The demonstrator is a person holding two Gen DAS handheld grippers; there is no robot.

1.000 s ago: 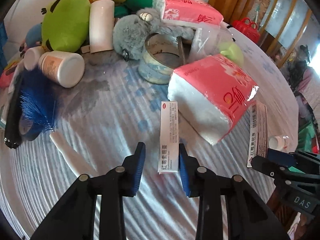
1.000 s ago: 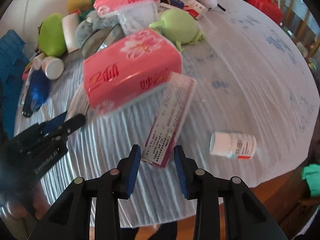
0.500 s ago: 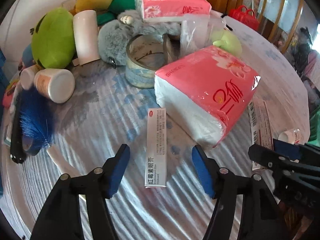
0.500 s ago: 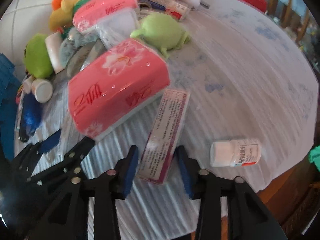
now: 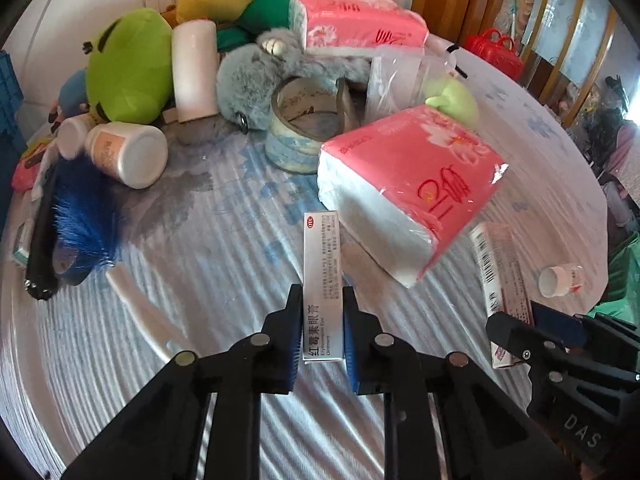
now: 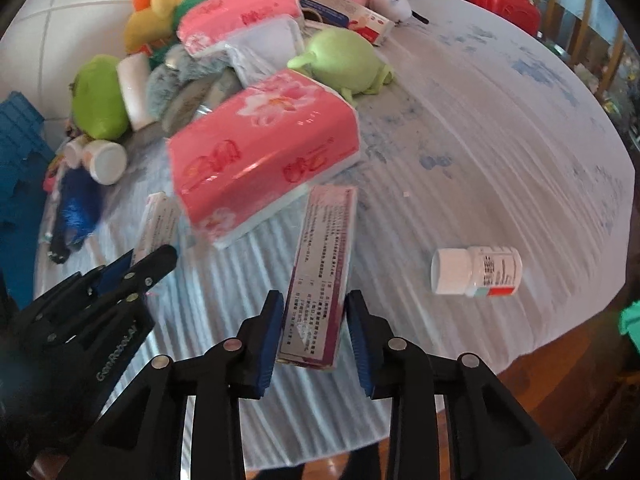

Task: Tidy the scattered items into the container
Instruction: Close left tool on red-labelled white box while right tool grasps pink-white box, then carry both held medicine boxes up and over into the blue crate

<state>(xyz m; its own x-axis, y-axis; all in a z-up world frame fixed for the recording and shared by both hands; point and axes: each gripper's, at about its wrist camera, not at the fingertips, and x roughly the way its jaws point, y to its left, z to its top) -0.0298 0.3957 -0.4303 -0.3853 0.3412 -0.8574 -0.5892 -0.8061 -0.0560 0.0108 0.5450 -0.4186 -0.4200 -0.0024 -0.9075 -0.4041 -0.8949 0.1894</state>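
Observation:
My left gripper (image 5: 321, 330) is shut on a slim white ointment box (image 5: 321, 280) that lies lengthwise on the round table; both blue pads touch its sides. My right gripper (image 6: 314, 330) straddles the near end of a purple-and-white medicine box (image 6: 322, 272); its left pad is against the box, and a small gap shows on the right. The right gripper also shows at the lower right of the left wrist view (image 5: 560, 344), and the left gripper at the lower left of the right wrist view (image 6: 92, 300). A blue crate (image 6: 18, 152) stands at the far left.
A pink tissue pack (image 5: 412, 184) lies just beyond both boxes, a second pack (image 5: 356, 26) behind it. Plush toys (image 5: 128, 68), tape roll (image 5: 300, 132), white bottles (image 5: 128, 152) and blue brush (image 5: 84, 216) crowd the far left. A small pill bottle (image 6: 476, 270) lies near the table's right edge.
My left gripper opened wide half a second ago and has now shut on the ointment box. My right gripper has stayed around the purple box, with the view shifting slightly.

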